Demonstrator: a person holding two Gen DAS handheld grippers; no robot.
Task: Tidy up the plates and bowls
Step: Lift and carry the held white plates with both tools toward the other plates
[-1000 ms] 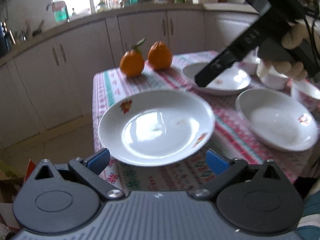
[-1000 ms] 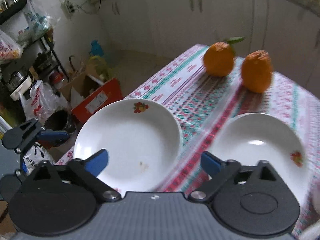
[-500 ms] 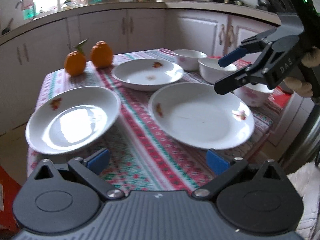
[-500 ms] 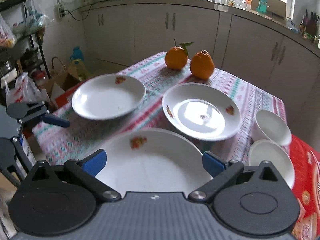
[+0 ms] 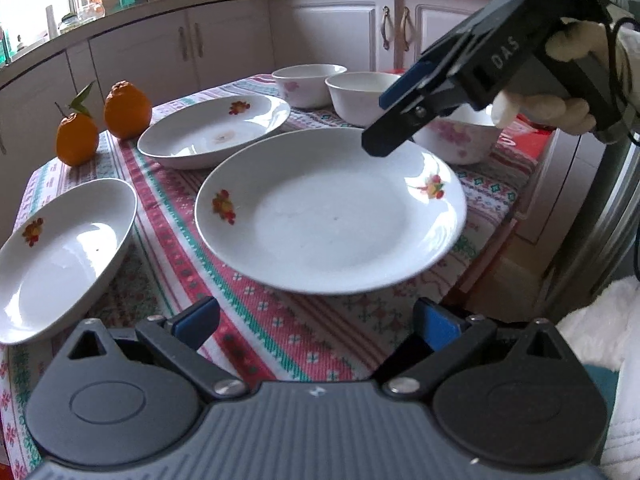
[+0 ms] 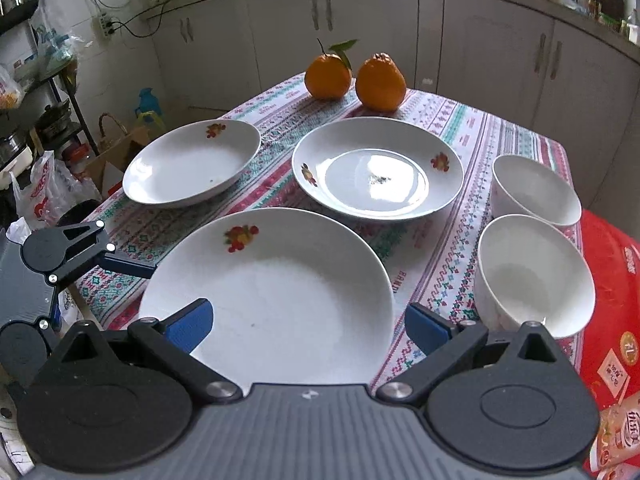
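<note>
Three white plates with fruit prints lie on the patterned tablecloth. The large plate [image 5: 332,216] [image 6: 280,288] is nearest both grippers. A second plate [image 5: 216,132] [image 6: 376,172] lies behind it, a third [image 5: 60,256] [image 6: 192,164] to the left. Three white bowls [image 5: 308,84] [image 5: 360,96] [image 5: 460,140] stand at the right. My left gripper [image 5: 316,320] is open just short of the large plate's near rim. My right gripper [image 6: 308,324] [image 5: 390,118] is open, hovering over the plate's opposite rim with nothing between its fingers.
Two oranges [image 6: 328,76] [image 6: 380,82] sit at the far end of the table. A red printed bag [image 6: 616,320] lies beside the bowls at the table's right edge. Cabinets [image 6: 320,40] ring the room. Bags and a cardboard box [image 6: 108,160] clutter the floor to the left.
Both cameras swung from the left plate towards the large plate. My right gripper came down close over its far rim, and my left gripper now faces its near rim.
</note>
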